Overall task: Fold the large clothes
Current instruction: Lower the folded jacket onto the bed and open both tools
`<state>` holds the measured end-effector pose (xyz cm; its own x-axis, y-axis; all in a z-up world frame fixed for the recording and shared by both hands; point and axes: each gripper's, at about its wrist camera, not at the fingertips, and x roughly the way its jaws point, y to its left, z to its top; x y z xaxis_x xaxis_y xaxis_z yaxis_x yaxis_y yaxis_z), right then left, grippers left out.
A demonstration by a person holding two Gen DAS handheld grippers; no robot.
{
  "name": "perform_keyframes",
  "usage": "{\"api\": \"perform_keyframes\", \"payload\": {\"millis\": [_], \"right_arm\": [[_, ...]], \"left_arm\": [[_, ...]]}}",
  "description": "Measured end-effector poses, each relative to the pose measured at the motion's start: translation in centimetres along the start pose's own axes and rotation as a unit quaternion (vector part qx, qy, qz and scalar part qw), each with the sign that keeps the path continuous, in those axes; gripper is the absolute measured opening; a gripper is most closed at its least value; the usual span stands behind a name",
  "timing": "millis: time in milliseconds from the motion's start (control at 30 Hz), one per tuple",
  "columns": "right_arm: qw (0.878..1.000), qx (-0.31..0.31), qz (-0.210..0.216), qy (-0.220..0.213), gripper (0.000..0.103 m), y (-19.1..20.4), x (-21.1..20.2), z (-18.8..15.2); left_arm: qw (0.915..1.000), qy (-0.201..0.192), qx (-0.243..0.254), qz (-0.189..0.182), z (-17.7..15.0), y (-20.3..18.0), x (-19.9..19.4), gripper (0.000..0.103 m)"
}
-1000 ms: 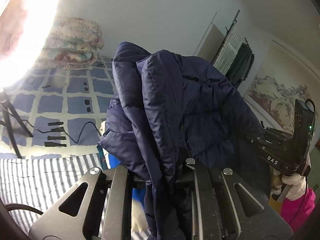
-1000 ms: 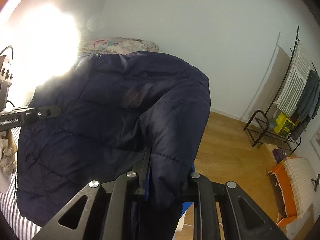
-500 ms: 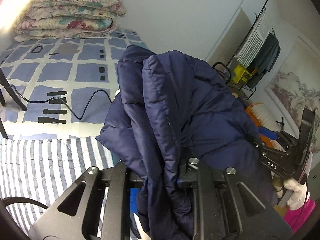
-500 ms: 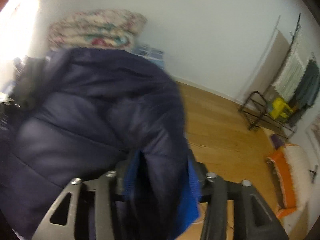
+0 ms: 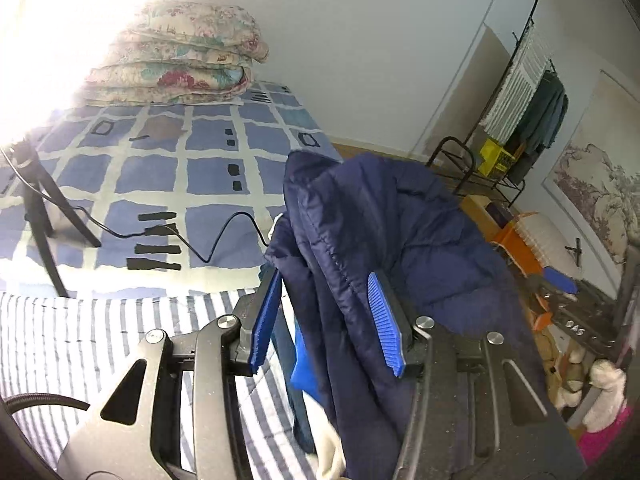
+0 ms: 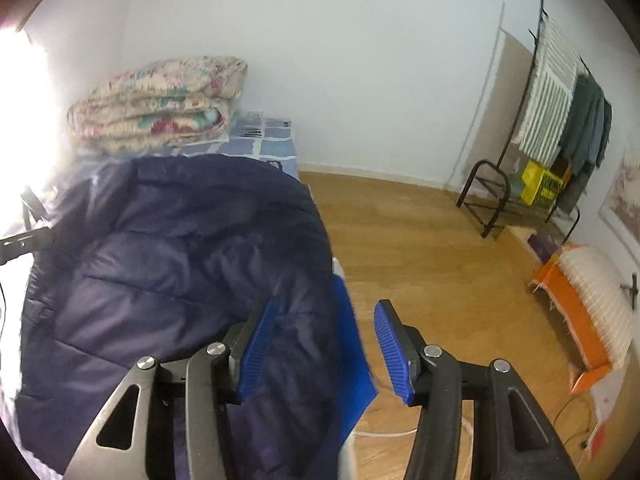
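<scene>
**Q:** Navy quilted fabric fills both views. What is it, and how does it lie?

**A:** It is a puffer jacket [image 5: 384, 248], bunched and draped over the bed edge, above a striped sheet [image 5: 80, 344]. Its long axis cannot be told.

**Q:** What surrounds it?

**A:** Beyond it are a blue checked bedspread [image 5: 168, 168], folded floral quilts [image 5: 180, 60] and a clothes rack [image 6: 560, 128] on the wood floor [image 6: 420, 240].

**Q:** And the grippers?

**A:** The left gripper [image 5: 326, 316] is spread wide, a jacket fold hanging loose between its blue pads [image 5: 382, 320]. The right gripper [image 6: 320, 352] is also wide apart, with the jacket's edge lying between its fingers, unclamped.
</scene>
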<state>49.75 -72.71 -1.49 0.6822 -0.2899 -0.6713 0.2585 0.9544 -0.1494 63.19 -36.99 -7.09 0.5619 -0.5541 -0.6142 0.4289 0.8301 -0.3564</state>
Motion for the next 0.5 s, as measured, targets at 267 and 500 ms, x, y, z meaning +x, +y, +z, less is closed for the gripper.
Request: {"api": "perform_keyframes", "payload": {"millis": [267, 500], "right_arm": [[1.000, 0.009, 0.003, -0.029, 0.056, 2.0, -4.9, -0.9], [0.998, 0.015, 0.006, -0.065, 0.056, 3.3, -9.3, -4.4]], "left_arm": [[0.9963, -0.059, 0.061, -0.012, -0.9, -0.8, -9.2, 0.048], [0.9911, -0.093, 0.094, -0.016, -6.8, -1.4, -15.1, 0.048]]}}
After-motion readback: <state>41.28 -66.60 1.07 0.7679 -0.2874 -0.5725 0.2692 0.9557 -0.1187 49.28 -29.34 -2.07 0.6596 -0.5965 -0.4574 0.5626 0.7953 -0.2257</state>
